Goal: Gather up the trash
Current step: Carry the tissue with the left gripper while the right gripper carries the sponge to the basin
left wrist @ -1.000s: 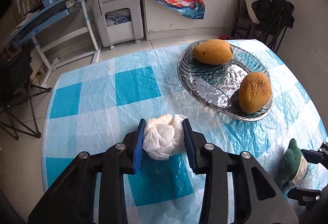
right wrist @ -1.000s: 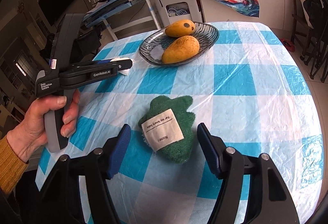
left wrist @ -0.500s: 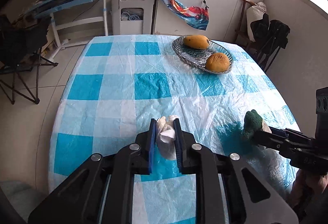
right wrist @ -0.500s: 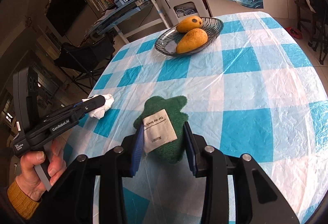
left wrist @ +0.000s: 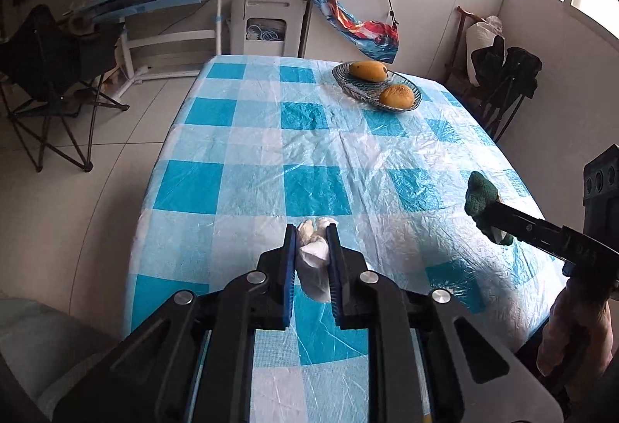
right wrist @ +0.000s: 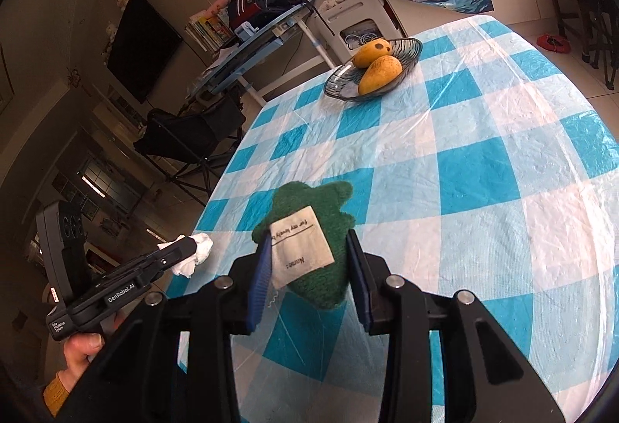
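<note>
Your left gripper (left wrist: 312,260) pinches the soft, light tissue wad (left wrist: 314,260) between its pads; your right gripper (right wrist: 307,276) clamps the squashy green cloth (right wrist: 309,229) mid-body.

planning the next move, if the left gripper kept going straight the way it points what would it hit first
Probably the checked tablecloth just ahead: the left gripper, shut on the crumpled tissue, points down at bare cloth. The fruit dish lies well beyond. Depth is uncertain.
</note>
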`<action>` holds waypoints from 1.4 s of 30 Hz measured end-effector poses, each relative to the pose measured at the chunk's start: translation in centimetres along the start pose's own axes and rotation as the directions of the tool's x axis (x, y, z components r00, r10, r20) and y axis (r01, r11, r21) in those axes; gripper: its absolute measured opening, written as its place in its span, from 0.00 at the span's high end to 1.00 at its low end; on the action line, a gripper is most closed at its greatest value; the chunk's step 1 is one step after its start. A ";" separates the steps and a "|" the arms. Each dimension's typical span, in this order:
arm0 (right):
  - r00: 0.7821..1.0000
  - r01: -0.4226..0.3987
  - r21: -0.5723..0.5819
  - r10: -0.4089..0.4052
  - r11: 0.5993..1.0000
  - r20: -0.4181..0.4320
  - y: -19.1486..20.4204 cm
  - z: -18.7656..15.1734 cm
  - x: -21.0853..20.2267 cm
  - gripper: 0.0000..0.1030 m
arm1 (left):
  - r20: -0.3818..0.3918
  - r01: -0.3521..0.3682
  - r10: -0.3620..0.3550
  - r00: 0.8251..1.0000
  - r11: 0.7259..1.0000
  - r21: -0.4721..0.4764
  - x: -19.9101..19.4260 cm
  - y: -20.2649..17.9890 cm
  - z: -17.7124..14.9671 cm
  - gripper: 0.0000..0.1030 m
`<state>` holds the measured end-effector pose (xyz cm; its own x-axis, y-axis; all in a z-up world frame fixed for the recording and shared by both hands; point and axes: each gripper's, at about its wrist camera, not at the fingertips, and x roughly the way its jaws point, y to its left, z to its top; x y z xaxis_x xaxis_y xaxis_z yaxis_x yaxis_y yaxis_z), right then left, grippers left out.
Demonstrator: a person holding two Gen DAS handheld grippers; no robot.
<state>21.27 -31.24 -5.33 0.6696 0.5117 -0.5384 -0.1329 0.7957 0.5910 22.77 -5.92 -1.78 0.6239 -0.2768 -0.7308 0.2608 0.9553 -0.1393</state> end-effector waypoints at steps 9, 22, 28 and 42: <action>0.998 -0.050 0.007 0.050 0.999 0.025 1.6 -2.4 -1.8 0.64 | 0.022 -0.016 0.016 1.000 1.000 0.014 -3.6 -1.4 -2.2 0.86; 0.996 -0.087 -0.061 0.086 0.994 -0.019 5.5 -7.6 -4.9 0.63 | 0.075 -0.010 0.007 0.997 0.999 0.042 -9.5 -2.8 -4.6 0.86; 0.994 -0.086 -0.090 0.079 0.992 -0.077 7.1 -10.2 -6.0 0.63 | 0.082 0.001 -0.005 0.997 0.999 0.050 -11.4 -3.3 -6.1 0.86; 0.987 -0.068 -0.108 0.051 0.992 -0.151 8.6 -14.1 -7.0 0.63 | 0.081 0.016 -0.020 0.996 0.998 0.053 -14.0 -3.4 -9.4 0.86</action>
<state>5.14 -23.45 -4.95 0.5435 0.5951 -0.5921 -0.2566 0.7893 0.5578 6.20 -4.35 2.71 0.6763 -0.3034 -0.6712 0.3094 0.9440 -0.1149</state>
